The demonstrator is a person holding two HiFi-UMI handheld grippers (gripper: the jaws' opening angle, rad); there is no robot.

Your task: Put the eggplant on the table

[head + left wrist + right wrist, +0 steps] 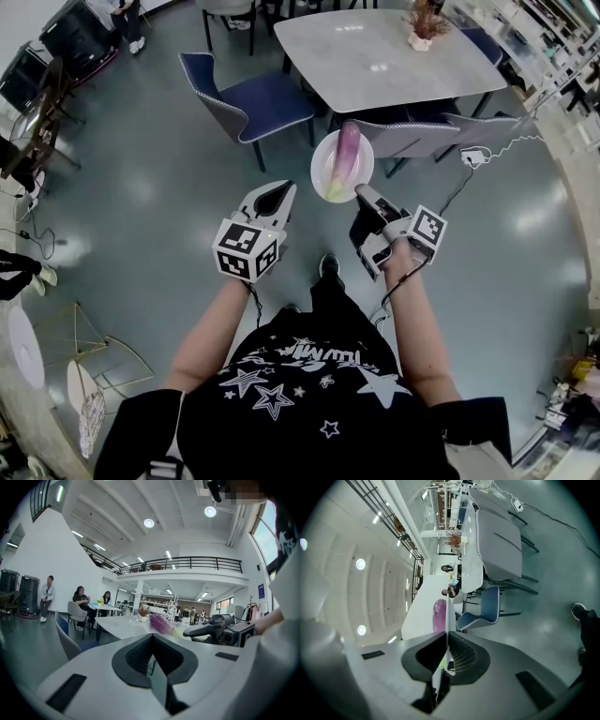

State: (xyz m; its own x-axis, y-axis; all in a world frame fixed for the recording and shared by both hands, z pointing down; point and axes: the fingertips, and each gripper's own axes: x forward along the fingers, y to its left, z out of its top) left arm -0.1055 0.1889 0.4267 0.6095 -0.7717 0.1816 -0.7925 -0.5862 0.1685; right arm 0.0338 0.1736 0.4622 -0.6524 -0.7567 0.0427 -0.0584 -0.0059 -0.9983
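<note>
Purple with a yellow-green end, the eggplant lies lengthwise on a round white plate held in the air, short of the table. The right gripper is clamped on the plate's near rim. In the right gripper view the plate shows as a thin white edge pinched between the two jaws, with the eggplant on one side of it. The left gripper hangs just beside the plate's left edge, apart from it, its jaws pressed together with nothing between them. The plate's far rim overlaps the back of a grey chair tucked under the table's near edge, and a blue chair stands angled out to the left. Pale tabletop runs broad and bare from the near edge back to a potted plant at the far side. Grey floor spreads wide to the person's left.
</note>
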